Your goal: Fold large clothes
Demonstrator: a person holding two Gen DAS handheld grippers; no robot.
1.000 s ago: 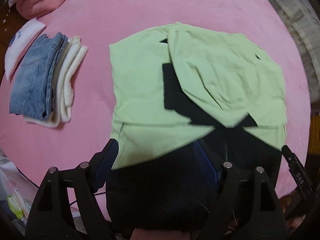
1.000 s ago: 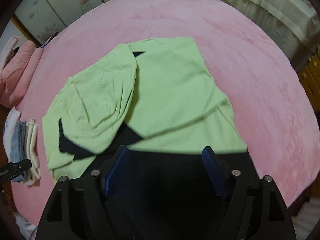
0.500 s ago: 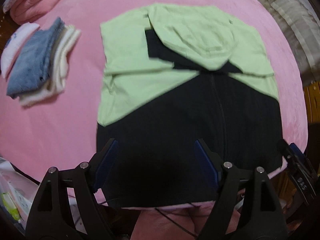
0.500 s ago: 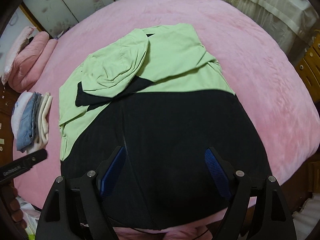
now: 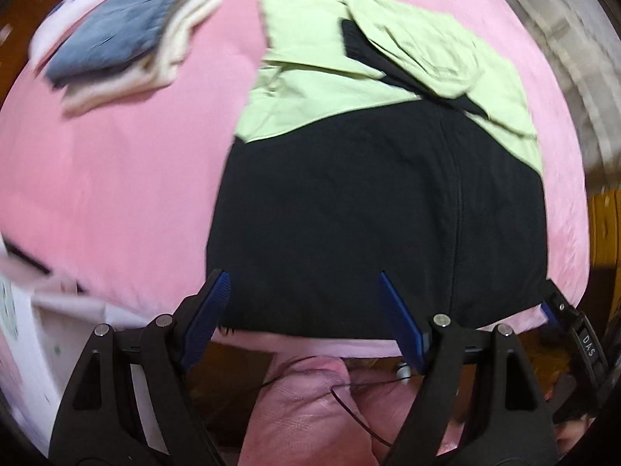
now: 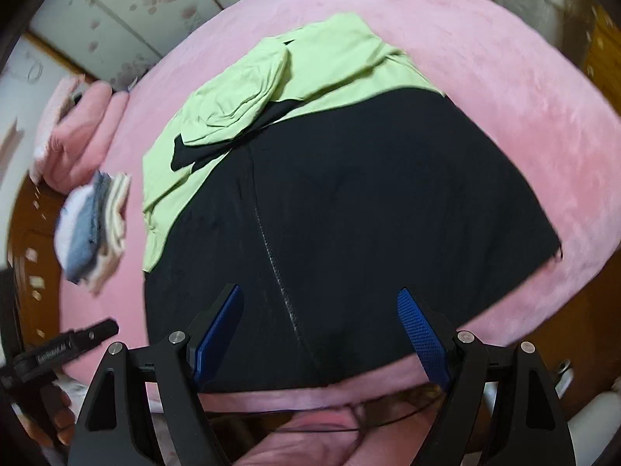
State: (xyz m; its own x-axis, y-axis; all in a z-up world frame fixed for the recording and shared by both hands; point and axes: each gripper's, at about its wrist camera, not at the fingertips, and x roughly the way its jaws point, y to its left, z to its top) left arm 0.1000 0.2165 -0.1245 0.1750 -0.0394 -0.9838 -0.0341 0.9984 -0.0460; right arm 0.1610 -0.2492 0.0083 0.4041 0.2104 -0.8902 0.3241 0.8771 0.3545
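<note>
A large black and light-green zip jacket (image 5: pixel 372 209) lies flat on the pink bed (image 5: pixel 116 178), green hood and folded sleeves at the far end, black hem at the near edge. It also shows in the right wrist view (image 6: pixel 341 209). My left gripper (image 5: pixel 302 287) is open and empty, over the hem's left part. My right gripper (image 6: pixel 320 305) is open and empty, over the hem near the zip. Each gripper's tip shows in the other's view: right (image 5: pixel 574 330), left (image 6: pixel 66 345).
A stack of folded clothes (image 5: pixel 124 50) with jeans on top lies at the far left of the bed, also in the right wrist view (image 6: pixel 93 225). Pink bedding (image 6: pixel 77 132) is piled beyond it. A white box (image 5: pixel 35 349) stands at the bed's near left.
Both grippers have pulled back toward the near edge of the bed. The black lower part of the jacket, earlier close under the cameras, now lies spread flat.
</note>
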